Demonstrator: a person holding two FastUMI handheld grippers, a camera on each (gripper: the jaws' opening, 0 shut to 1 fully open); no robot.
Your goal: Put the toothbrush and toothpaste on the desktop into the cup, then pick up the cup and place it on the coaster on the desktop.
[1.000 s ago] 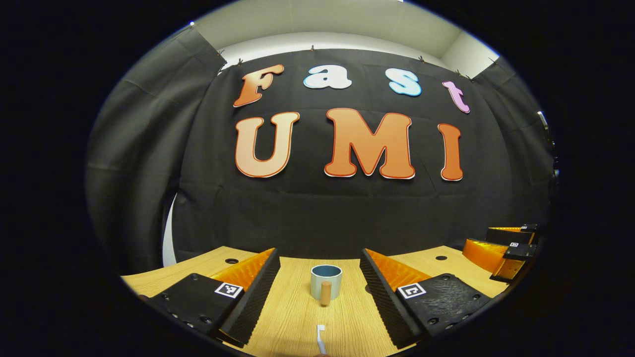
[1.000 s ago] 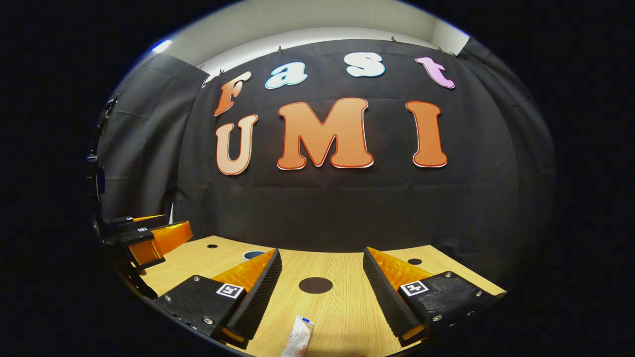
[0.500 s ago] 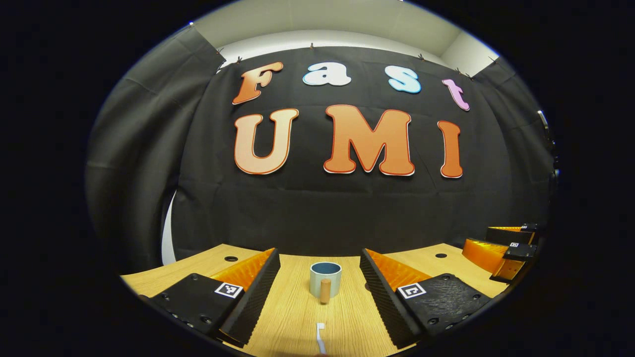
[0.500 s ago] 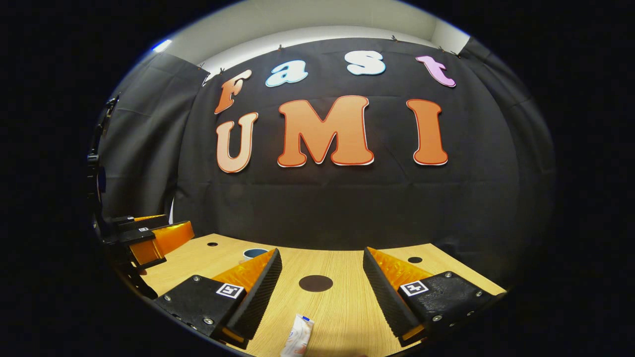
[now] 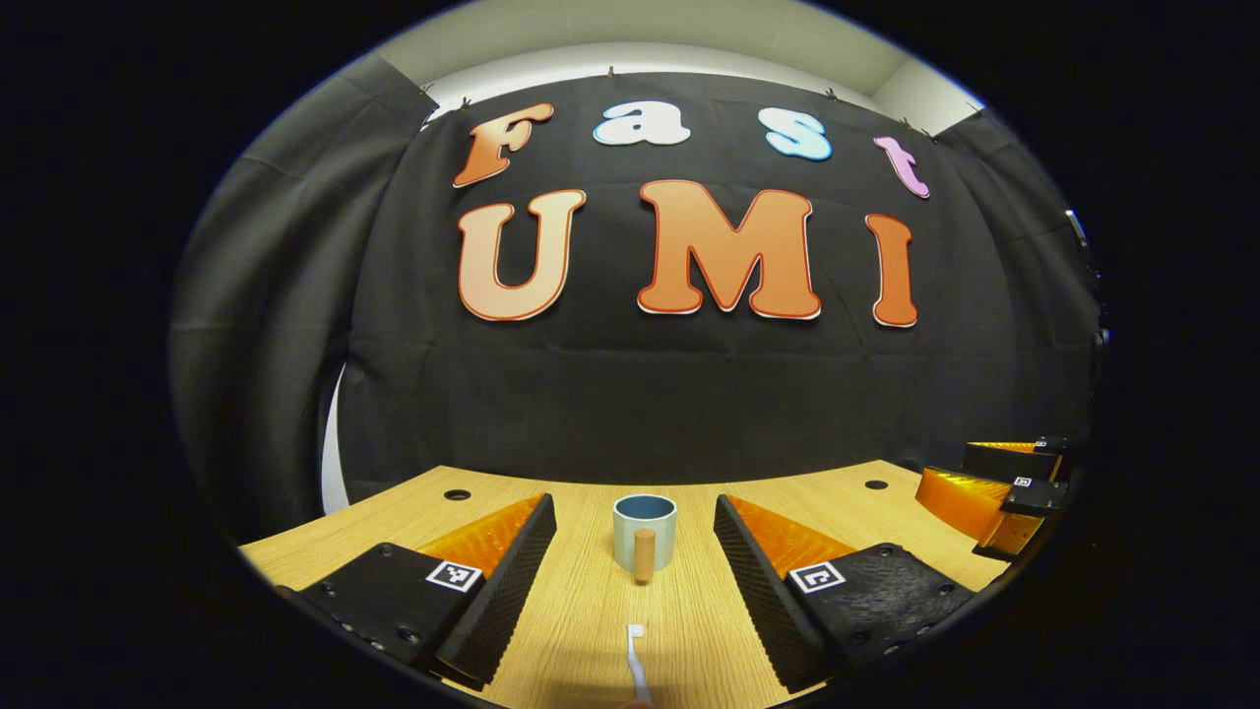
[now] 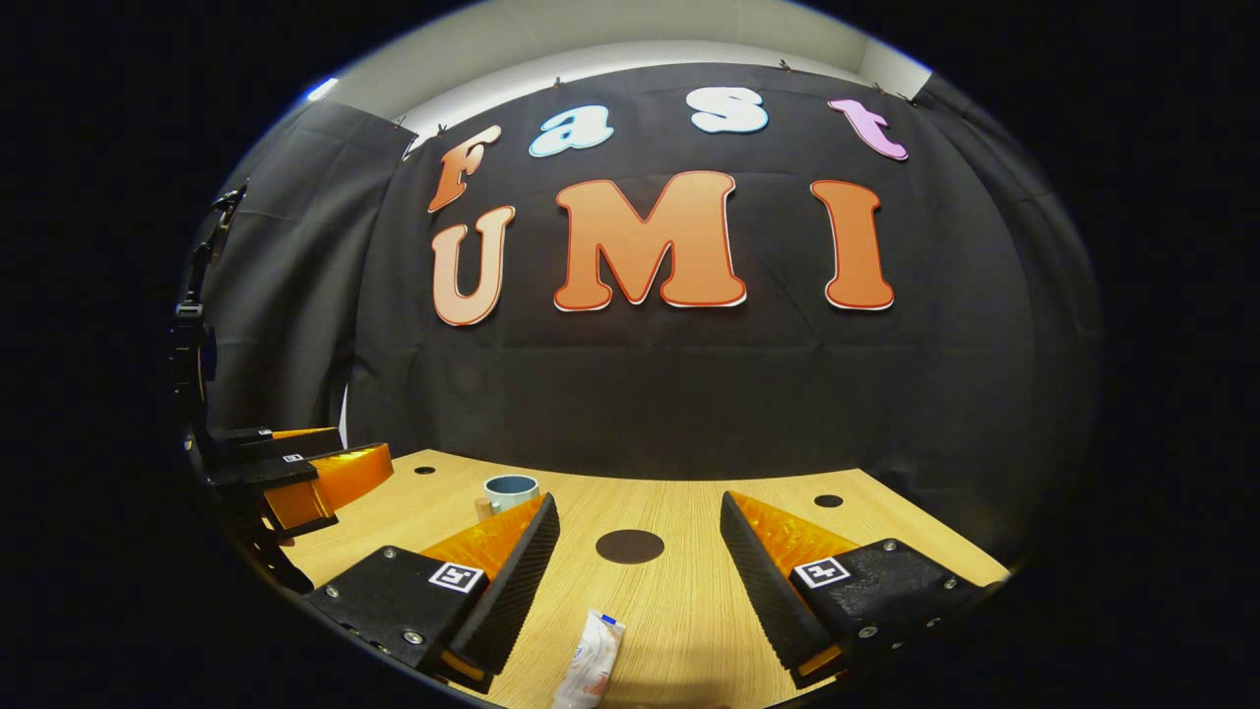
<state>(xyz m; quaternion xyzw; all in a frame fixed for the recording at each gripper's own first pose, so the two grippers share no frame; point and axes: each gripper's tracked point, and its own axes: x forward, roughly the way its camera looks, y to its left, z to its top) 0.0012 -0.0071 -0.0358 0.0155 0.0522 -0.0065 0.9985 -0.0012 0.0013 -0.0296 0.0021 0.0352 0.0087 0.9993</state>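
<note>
While both hover empty, left tongs [image 5: 635,551] spread wide over toothbrush [image 5: 637,662], right tongs [image 6: 640,556] spread over toothpaste [image 6: 591,662]

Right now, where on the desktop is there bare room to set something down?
Bare wood lies between the cup and toothbrush, and around the coaster out to the desktop back edge. It is tighter near the toothpaste, between the right hand-held gripper fingers, which are open.

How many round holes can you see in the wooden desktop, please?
2 in each view. Left gripper view: one far left, one far right. Right gripper view: one far left, one far right. They are probably the same pair; the fingers may hide others.
</note>
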